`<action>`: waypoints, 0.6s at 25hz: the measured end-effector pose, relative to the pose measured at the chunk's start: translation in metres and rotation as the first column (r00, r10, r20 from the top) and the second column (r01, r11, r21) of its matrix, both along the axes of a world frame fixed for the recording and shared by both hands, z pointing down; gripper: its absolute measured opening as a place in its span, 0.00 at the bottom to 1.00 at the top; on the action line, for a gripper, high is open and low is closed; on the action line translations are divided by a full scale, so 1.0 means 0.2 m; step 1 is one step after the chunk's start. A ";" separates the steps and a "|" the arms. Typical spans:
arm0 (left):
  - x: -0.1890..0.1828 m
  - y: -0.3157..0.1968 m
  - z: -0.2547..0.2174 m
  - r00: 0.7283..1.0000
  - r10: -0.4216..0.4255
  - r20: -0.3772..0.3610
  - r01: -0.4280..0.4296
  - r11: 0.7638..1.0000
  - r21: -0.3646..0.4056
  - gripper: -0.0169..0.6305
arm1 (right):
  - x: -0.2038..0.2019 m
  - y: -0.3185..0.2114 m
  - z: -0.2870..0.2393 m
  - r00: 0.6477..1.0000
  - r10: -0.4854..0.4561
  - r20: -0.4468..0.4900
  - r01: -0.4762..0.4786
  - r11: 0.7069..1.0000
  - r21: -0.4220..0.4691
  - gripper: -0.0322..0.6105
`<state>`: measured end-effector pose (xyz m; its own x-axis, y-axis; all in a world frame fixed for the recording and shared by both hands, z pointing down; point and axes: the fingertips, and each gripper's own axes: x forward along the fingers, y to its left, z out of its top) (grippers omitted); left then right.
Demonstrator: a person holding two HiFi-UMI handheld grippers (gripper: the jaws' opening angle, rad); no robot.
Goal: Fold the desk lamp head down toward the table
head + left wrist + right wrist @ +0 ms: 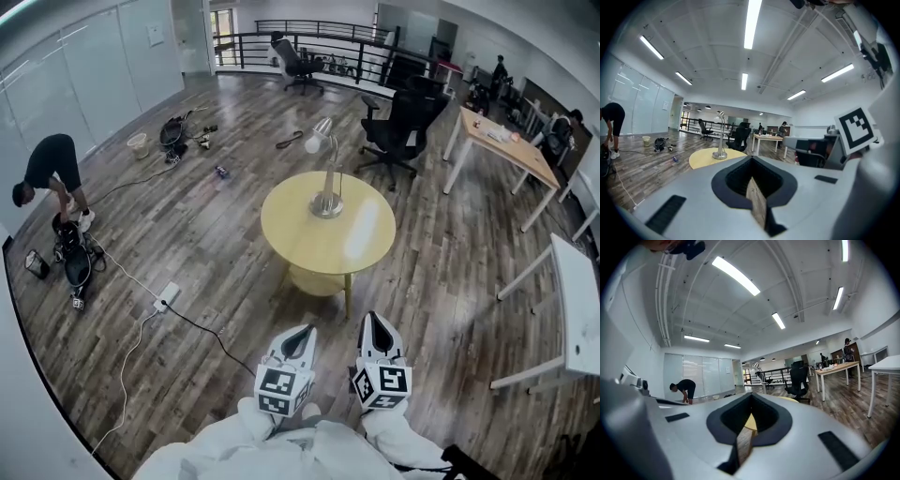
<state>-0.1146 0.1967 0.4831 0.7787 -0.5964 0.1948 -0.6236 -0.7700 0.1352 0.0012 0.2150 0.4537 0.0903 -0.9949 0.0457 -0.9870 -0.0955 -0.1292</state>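
Desk lamp (327, 183) stood upright, head raised; folding was not started.
Left gripper (304, 330) and right gripper (374, 321) were fully closed and empty, with the lamp well beyond their fingers (295, 346).

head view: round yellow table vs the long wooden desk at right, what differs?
Shape: the round yellow table has a circular top; the wooden desk is a long rectangle.
Colour: the table is pale yellow, the desk light brown on white legs.
Load: the table bears only the desk lamp, standing upright; the desk bears a few small items, too small to name.
Both stand on the wood floor.
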 end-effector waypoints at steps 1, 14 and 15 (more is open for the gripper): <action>0.04 -0.04 0.00 1.000 -0.001 0.003 0.001 1.000 0.001 0.03 | 0.04 -0.04 0.00 1.000 -0.003 0.006 0.003 1.000 0.002 0.05; 0.32 -0.41 0.02 0.998 -0.054 0.024 0.054 0.999 -0.004 0.03 | 0.25 -0.42 0.05 0.997 -0.082 0.015 0.082 0.996 -0.022 0.05; 0.33 -0.43 0.02 0.998 -0.058 0.023 0.058 0.998 -0.002 0.03 | 0.25 -0.43 0.06 0.996 -0.086 0.015 0.086 0.996 -0.025 0.05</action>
<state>-0.0493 0.1112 0.4881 0.7378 -0.6402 0.2142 -0.6705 -0.7318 0.1223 0.0520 0.1296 0.4660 0.0035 -0.9974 0.0715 -0.9899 -0.0136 -0.1413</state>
